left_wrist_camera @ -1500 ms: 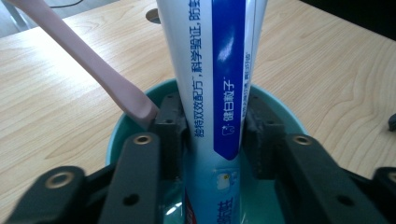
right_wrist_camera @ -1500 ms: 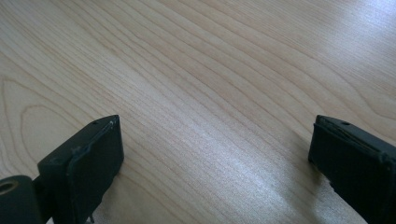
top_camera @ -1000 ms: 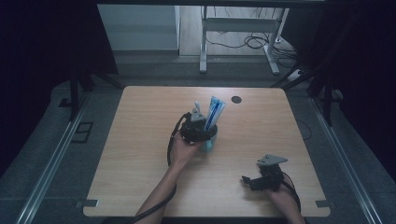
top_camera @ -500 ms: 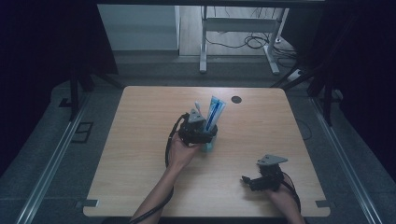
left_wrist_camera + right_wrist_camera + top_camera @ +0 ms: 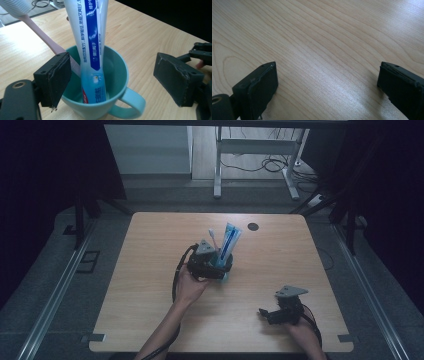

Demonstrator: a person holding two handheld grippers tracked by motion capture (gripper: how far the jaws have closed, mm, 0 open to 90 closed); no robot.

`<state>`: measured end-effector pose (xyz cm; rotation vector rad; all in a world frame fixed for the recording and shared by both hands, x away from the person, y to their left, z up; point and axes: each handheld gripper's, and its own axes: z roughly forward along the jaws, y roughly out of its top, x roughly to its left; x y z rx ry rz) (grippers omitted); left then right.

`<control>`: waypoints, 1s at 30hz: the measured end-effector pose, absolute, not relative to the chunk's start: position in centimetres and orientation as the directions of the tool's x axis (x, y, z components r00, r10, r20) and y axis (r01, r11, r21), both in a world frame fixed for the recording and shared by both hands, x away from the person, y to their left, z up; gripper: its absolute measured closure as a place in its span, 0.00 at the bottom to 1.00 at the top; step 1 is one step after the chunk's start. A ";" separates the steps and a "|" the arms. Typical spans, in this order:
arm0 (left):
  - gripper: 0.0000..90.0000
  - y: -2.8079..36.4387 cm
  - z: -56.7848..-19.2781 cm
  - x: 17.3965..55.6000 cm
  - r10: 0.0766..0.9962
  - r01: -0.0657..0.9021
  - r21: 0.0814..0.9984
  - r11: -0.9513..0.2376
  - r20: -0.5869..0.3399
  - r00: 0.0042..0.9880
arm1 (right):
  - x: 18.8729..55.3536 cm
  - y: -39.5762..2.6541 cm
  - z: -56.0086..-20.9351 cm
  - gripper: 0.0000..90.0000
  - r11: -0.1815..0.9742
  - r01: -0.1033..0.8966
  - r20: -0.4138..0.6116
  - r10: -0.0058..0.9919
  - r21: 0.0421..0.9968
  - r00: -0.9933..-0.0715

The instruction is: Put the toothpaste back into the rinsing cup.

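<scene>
Here the mug [image 5: 100,100] sits between the left gripper [image 5: 117,82]'s just-opened jaws.

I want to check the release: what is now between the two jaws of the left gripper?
In the left gripper view, the left gripper has just been opening; the teal mug with toothpaste tube and pink toothbrush stands between its jaws, unpressed.

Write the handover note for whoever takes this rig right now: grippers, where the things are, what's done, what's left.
Left gripper: jaws have just been opening and stand wide either side of the teal mug, not pressing on it.
Right gripper: open, nothing between the jaws, low over bare table at the near right.
Things: the mug stands upright mid-table; the toothpaste tube and pink toothbrush stand in it.
Done: both items are in the mug.
Left: probably just backing the left gripper away without tipping the mug.
</scene>
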<state>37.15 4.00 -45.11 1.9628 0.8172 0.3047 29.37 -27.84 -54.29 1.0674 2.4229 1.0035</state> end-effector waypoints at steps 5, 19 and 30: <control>0.15 4.5 -44.9 36.4 0.660 0.427 0.844 -0.324 -0.121 0.741 | 29.4 -27.8 -54.3 0.03 0.477 0.522 -0.001 0.738 0.707 -0.675; 0.03 6.5 -45.5 34.8 0.677 0.436 0.834 -0.338 -0.106 0.728 | 29.4 -27.8 -54.3 0.03 0.477 0.521 0.000 0.738 0.708 -0.675; 0.00 8.0 -46.4 33.3 0.684 0.426 0.829 -0.362 -0.074 0.726 | 29.4 -27.8 -54.3 0.03 0.476 0.522 0.000 0.739 0.708 -0.674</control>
